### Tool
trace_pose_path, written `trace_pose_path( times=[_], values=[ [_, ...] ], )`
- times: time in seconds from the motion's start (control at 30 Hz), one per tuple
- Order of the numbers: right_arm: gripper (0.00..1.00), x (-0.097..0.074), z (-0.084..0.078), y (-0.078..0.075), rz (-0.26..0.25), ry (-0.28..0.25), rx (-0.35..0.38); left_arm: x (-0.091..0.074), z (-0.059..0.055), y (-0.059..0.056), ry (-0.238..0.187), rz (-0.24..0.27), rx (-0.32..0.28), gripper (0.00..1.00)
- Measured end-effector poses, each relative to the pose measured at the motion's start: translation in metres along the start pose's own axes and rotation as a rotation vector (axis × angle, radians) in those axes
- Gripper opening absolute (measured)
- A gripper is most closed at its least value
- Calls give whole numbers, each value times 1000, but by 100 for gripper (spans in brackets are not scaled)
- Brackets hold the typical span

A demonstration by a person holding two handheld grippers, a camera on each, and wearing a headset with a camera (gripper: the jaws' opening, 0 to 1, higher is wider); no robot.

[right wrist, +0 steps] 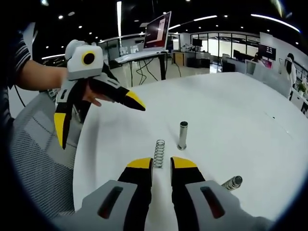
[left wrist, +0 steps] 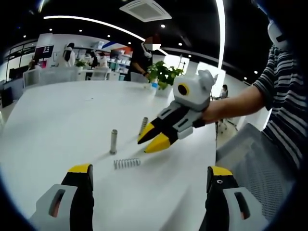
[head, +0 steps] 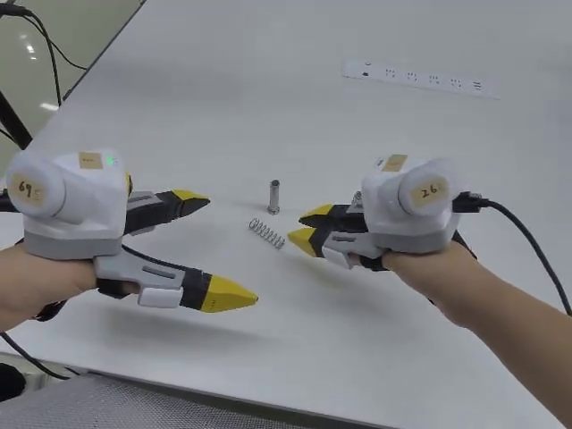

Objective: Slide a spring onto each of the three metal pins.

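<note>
We note the spring (head: 266, 233) lying on the surface (head: 223, 107) near the upright pin (head: 274, 197), between the wide-open left claw (head: 231, 250) and the narrowly parted right claw (head: 298, 225), both empty. A power strip (head: 413, 79) sits well apart.

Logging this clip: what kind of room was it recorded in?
Most likely an open-plan office or lab: a large white table with a power strip on it, a monitor on a desk behind, plus ceiling lights and a potted plant.
</note>
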State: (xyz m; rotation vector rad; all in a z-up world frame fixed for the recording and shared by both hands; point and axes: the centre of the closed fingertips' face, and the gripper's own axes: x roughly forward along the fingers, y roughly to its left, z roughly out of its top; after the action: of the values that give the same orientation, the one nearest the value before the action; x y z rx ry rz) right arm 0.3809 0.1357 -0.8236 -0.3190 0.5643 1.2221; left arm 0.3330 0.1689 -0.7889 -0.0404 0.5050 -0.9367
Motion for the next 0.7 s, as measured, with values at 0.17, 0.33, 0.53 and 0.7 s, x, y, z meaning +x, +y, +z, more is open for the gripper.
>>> trace_pose_path(
  times=[0.17, 0.33, 0.53, 0.7],
  values=[
    [12, 11, 3, 4, 11, 11, -11, 0, -1, 0, 4, 0, 0, 95],
    [12, 21, 1, 6, 9, 29, -16, 1, -1, -1, 3, -3, -2, 95],
    [13, 31, -10, 4, -11, 71, -43, 1, -2, -2, 3, -4, -4, 95],
    [12, 35, -15, 4, -9, 92, -59, 0, -2, -1, 5, -2, -7, 95]
  ],
)
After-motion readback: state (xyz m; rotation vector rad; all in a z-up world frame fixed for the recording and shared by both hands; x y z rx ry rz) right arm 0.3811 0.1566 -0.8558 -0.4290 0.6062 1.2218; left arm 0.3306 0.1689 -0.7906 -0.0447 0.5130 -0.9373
